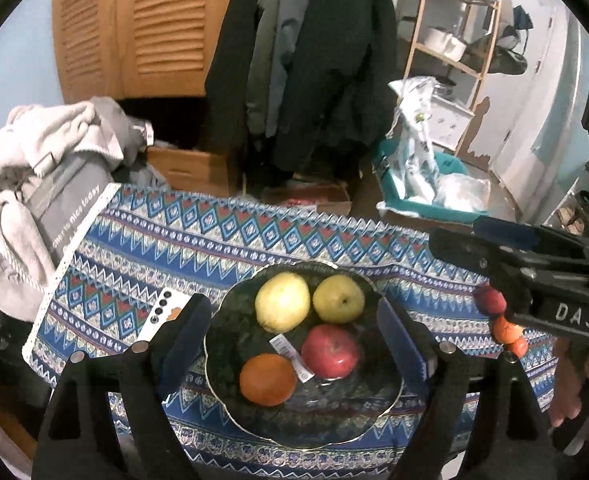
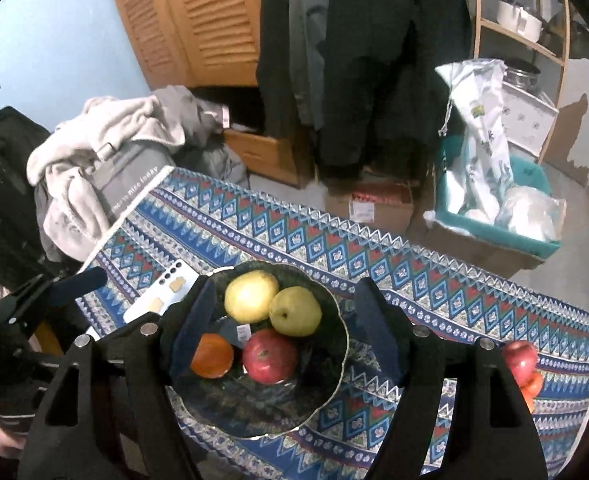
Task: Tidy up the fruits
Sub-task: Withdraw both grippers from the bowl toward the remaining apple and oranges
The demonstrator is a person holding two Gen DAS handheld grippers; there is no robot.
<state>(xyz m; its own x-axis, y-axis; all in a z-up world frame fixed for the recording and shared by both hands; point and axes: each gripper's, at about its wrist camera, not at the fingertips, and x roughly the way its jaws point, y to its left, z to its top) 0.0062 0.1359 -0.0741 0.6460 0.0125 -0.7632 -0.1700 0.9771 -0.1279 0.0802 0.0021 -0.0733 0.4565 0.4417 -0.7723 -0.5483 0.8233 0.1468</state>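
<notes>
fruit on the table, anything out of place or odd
Yes. Four fruits sit in the dark plate, but a few red and orange fruits lie loose on the tablecloth to its right, outside it. A sticker label also lies on the plate between the orange and the red apple.

Two pears (image 1: 282, 301), apple (image 1: 330, 351), orange (image 1: 268, 379) in dark plate (image 1: 230, 408).

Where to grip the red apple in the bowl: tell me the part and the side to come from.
Take the red apple across its widest middle, coming down from above with the right gripper. Its stem dimple faces up, so it sits upright. Set the fingers along the line that avoids the orange and the yellow-green fruit close beside it.
</notes>
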